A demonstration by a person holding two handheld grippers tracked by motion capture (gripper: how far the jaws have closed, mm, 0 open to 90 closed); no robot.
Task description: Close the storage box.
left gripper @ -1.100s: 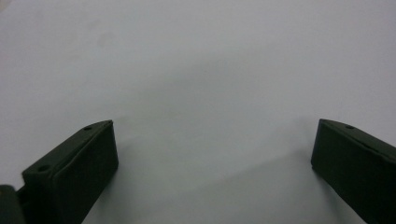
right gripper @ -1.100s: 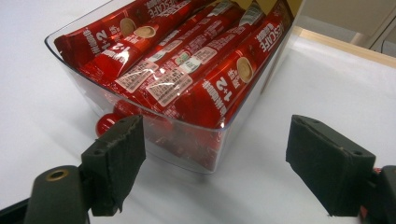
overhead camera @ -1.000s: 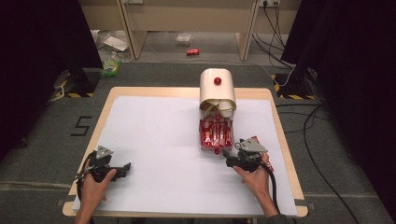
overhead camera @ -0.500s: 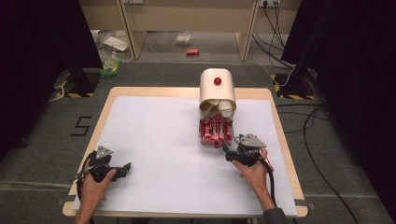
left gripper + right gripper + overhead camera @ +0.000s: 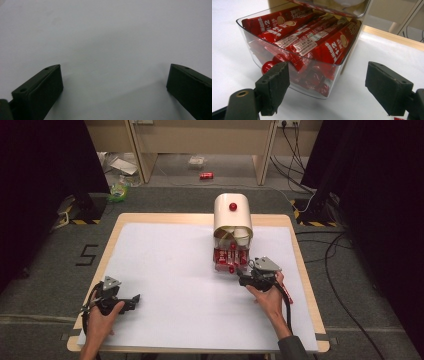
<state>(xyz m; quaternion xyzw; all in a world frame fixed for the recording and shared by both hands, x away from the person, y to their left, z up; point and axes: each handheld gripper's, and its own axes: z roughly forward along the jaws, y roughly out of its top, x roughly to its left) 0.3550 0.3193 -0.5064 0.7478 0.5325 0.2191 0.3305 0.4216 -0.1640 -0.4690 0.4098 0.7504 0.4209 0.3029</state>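
The right gripper (image 5: pixel 325 87) has its jaws wide apart, just in front of a clear drawer (image 5: pixel 294 82) that sticks out from a cream box (image 5: pixel 232 212) near the far right of the table (image 5: pixel 150 217). The drawer is packed with red sachets (image 5: pixel 312 42) (a small red knob (image 5: pixel 267 67) sits on its front, beside one jaw). The left gripper (image 5: pixel 113 82), jaws also spread, rests over the bare white sheet (image 5: pixel 105 37) at the near left corner.
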